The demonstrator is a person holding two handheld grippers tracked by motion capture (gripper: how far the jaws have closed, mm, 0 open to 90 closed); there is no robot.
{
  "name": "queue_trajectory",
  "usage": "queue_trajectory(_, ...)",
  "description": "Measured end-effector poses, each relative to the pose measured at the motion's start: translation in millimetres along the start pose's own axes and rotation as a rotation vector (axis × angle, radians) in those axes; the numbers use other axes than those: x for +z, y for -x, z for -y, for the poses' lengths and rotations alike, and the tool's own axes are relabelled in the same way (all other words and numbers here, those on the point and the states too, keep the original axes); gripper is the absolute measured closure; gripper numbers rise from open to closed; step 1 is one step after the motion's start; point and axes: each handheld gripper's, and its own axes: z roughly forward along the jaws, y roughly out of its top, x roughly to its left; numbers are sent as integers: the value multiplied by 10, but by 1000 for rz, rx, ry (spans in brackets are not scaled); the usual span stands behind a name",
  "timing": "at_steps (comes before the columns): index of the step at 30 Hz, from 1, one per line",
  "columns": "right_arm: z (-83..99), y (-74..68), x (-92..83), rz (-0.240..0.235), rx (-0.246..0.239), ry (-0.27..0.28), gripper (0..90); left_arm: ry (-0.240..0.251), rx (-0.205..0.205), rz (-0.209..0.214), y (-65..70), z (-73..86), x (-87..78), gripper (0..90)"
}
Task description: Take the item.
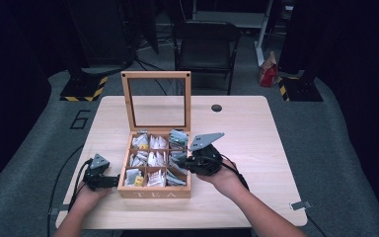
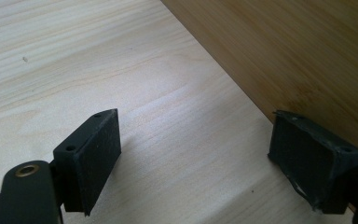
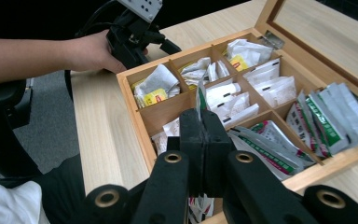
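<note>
A wooden tea box marked TEA stands on the table, its glass lid raised upright. Its compartments hold several tea packets, white and green. My right gripper hovers over the box's right side. In the right gripper view that gripper is shut on a thin green-and-white tea packet, whose edge sticks up past the jaws. My left gripper rests on the table against the box's left wall. In its own view, it is open with bare tabletop between the pads, beside the box wall.
The light wood table has a round black hole near its far edge and a metal clip at the near right corner. A black folding chair and a red carton stand on the floor behind.
</note>
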Motion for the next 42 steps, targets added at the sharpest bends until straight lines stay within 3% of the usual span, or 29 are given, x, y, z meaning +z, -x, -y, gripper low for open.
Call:
queue_trajectory(17, 74, 196, -278, 69, 48, 25, 896, 0, 0, 0, 0, 0, 0, 161)
queue_trajectory(42, 333, 490, -668, 195, 109, 40, 896, -1, 1, 0, 0, 0, -1, 161)
